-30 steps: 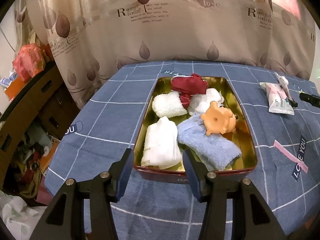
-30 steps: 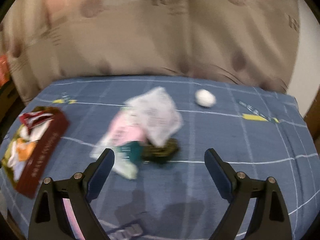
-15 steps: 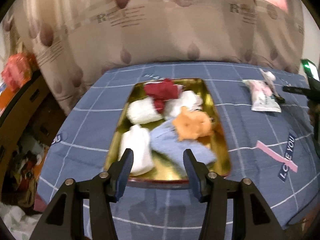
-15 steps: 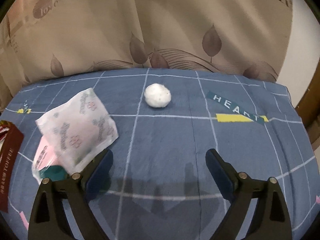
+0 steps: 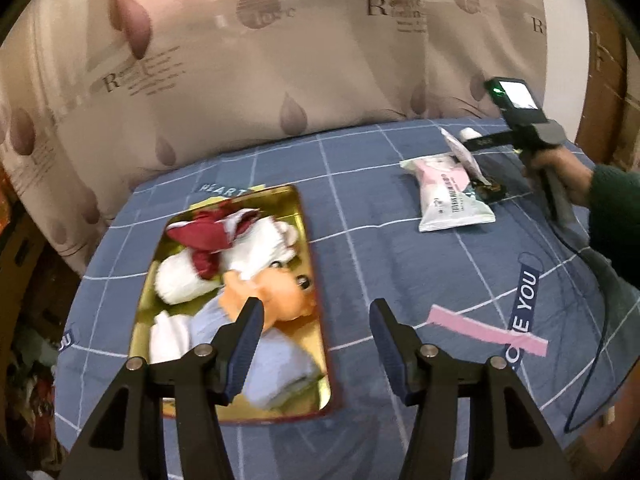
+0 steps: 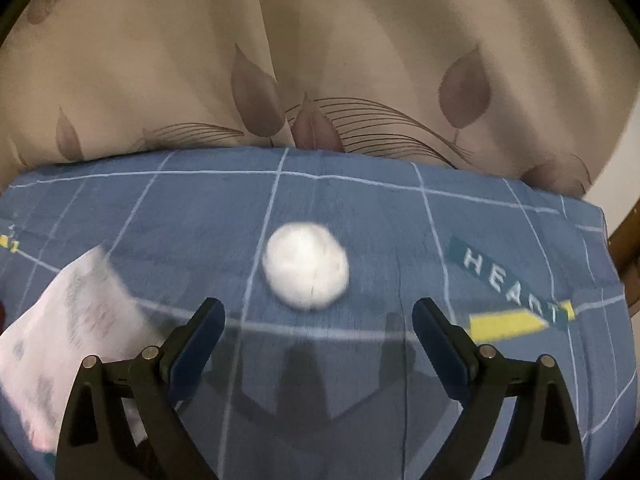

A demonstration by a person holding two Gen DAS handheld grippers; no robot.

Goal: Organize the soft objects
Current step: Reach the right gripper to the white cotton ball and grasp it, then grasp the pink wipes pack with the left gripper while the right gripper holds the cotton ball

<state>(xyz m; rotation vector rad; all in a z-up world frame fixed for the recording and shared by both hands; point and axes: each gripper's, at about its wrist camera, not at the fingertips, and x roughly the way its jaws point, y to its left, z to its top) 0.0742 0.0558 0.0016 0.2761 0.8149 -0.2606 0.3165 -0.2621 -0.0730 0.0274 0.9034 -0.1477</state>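
Holding towels [image 5: 182,284] and plush [image 5: 286,296]: gold tin [image 5: 304,216].

The blue checked cloth [image 5: 360,208] on the worktop reads "HEART" and "LOVE YOU"; the beige leaf-patterned curtain [image 5: 260,80] carries "love" in a circle.

a table under a blue checked cloth [image 5: 360,216] carries everything. on it lie a gold tin [image 5: 308,216] at the left, 1 pink and white packet [image 5: 448,196] toward the right with a second packet [image 6: 72,320] overlapping it, and 1 white ball [image 6: 306,266] lying apart near the far edge.
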